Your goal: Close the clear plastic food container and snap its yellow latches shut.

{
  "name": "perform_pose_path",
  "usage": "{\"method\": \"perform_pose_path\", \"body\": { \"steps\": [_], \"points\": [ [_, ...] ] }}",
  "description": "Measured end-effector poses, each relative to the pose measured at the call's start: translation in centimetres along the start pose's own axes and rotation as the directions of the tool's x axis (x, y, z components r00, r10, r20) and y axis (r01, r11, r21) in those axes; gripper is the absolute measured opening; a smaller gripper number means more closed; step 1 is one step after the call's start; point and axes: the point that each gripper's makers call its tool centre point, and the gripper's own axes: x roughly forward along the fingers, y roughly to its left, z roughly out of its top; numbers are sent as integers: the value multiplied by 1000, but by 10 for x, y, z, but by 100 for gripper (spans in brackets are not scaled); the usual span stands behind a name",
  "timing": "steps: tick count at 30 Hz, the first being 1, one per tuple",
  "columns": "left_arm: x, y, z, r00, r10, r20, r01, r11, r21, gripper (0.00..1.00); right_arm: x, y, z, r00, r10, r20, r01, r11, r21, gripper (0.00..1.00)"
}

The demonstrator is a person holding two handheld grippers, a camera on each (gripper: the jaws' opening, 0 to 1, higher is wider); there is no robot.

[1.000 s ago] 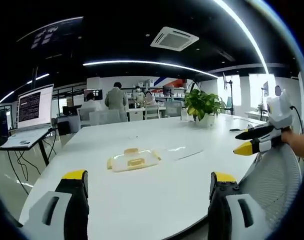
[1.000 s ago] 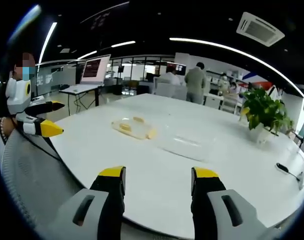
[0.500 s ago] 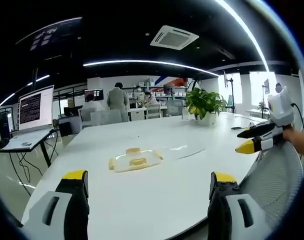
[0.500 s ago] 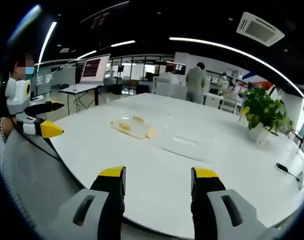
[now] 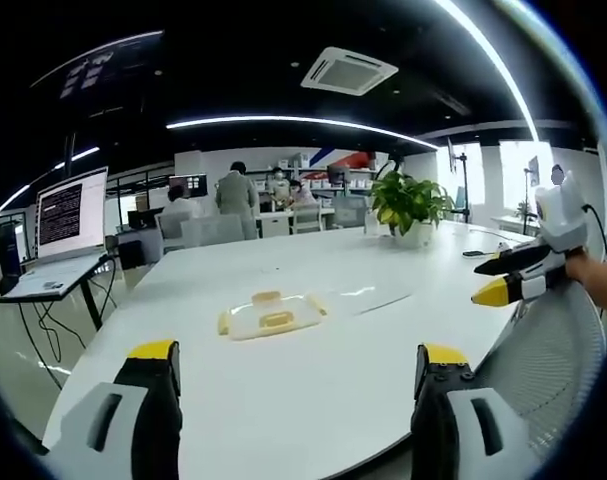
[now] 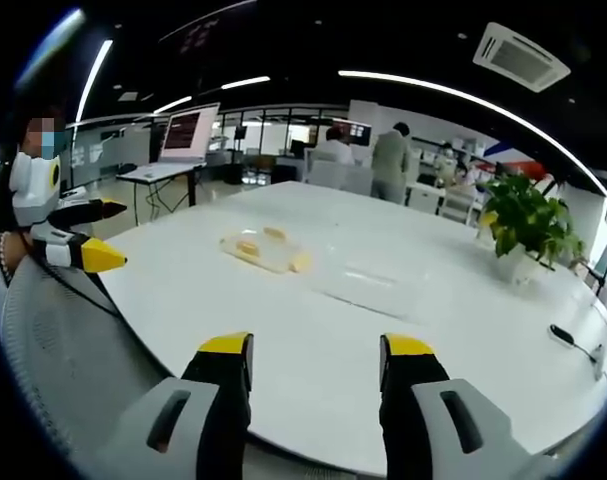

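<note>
You held both tongs wide and empty: your left gripper (image 5: 295, 362) and right gripper (image 6: 316, 352) sat near the white table's (image 5: 313, 380) edge. The clear container (image 5: 271, 315) lay well ahead at twelve o'clock, its lid (image 6: 368, 283) apparently open flat beside it, yellow latches (image 5: 223, 324) unsnapped.
</note>
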Motion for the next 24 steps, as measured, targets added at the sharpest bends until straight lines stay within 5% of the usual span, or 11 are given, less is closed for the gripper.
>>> {"method": "perform_pose_path", "body": {
  "steps": [24],
  "points": [
    [4,-6,-3,998,-44,-33,44,999,-2,91,4,-1,2,1000,11,-16,-11,1000,-3,50]
  ]
}}
